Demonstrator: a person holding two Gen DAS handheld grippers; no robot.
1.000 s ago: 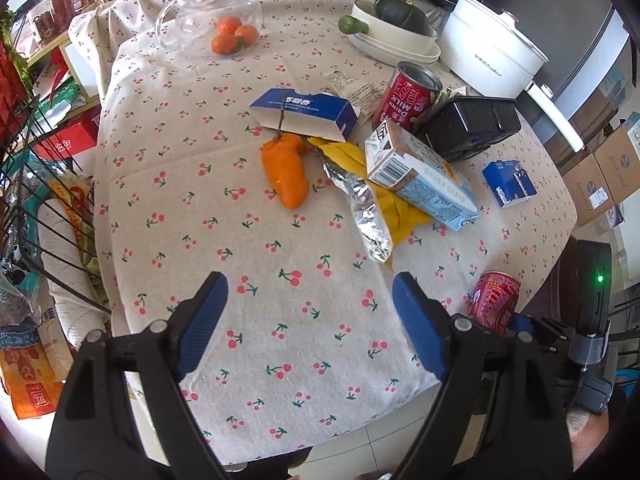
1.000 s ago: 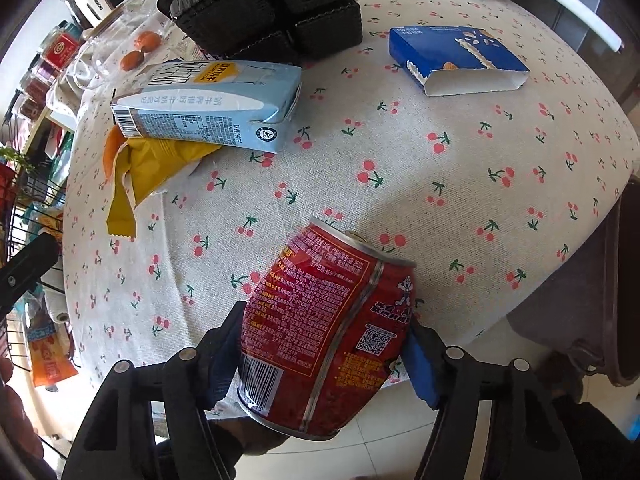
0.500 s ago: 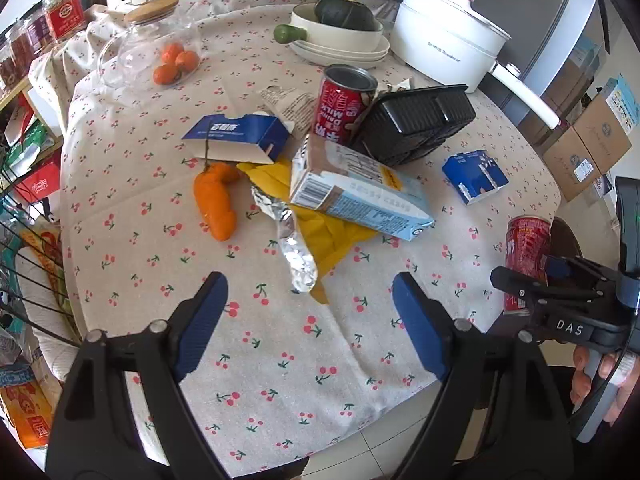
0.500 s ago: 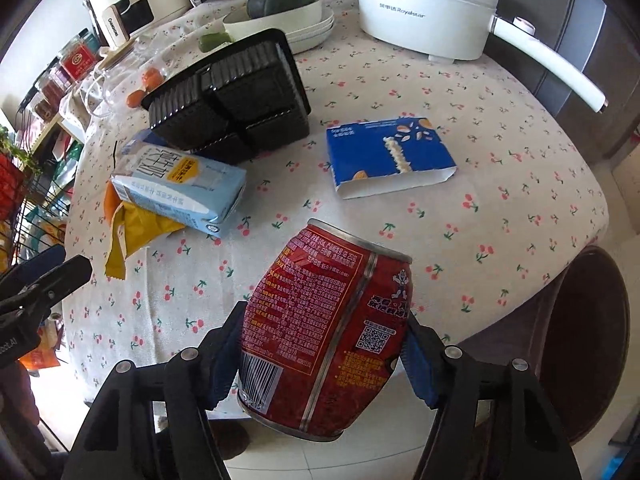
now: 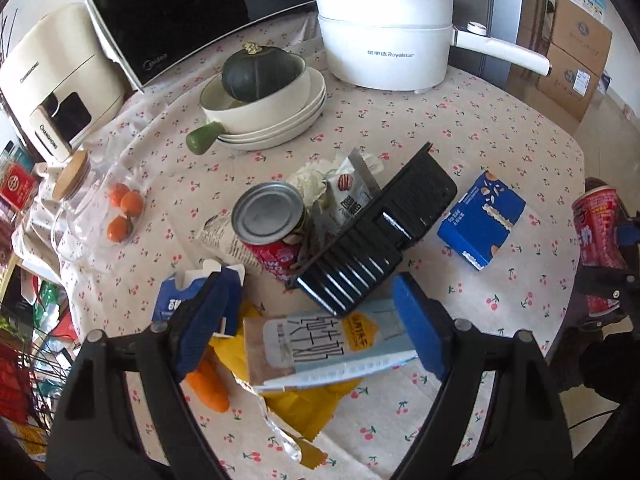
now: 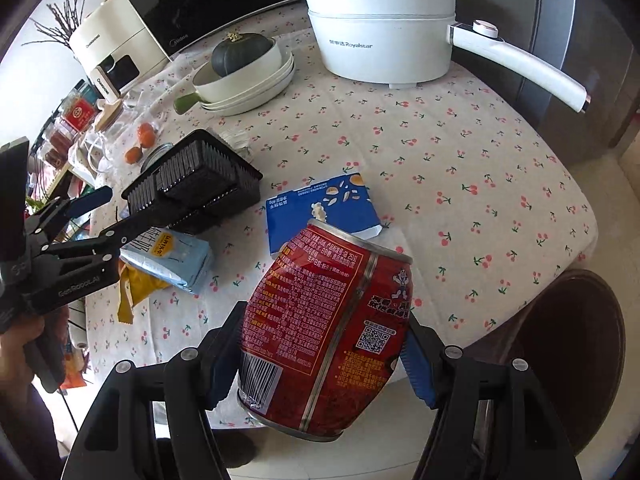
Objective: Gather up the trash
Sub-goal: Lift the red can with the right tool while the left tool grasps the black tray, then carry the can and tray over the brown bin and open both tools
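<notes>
My right gripper (image 6: 324, 354) is shut on a dented red can (image 6: 328, 320), held tilted off the near edge of the table; the same red can (image 5: 596, 232) shows at the right edge of the left wrist view. My left gripper (image 5: 314, 320) is open above a pile of trash, its blue pads (image 5: 208, 316) either side of a light blue milk carton (image 5: 332, 344) without touching it. Around the carton lie a yellow wrapper (image 5: 300, 404), a foil wrapper (image 5: 276, 432), an orange piece (image 5: 210, 388) and a dark blue carton (image 5: 172, 304). Behind stand a black tray (image 5: 380, 240), an upright red can (image 5: 272, 224) and a snack bag (image 5: 348, 196). A blue box (image 5: 480, 220) lies to the right.
A white electric pot (image 5: 384, 40), a bowl holding a squash (image 5: 256, 96) on plates, a glass jar of small oranges (image 5: 100, 216), a microwave (image 5: 180, 8) and a cream appliance (image 5: 56, 80) fill the back. A brown stool (image 6: 568, 344) stands beside the table's near right edge.
My left gripper has swept in over the table and rolled, ending above the milk carton. My right gripper has risen and drawn back from the table with the red can still in it.
</notes>
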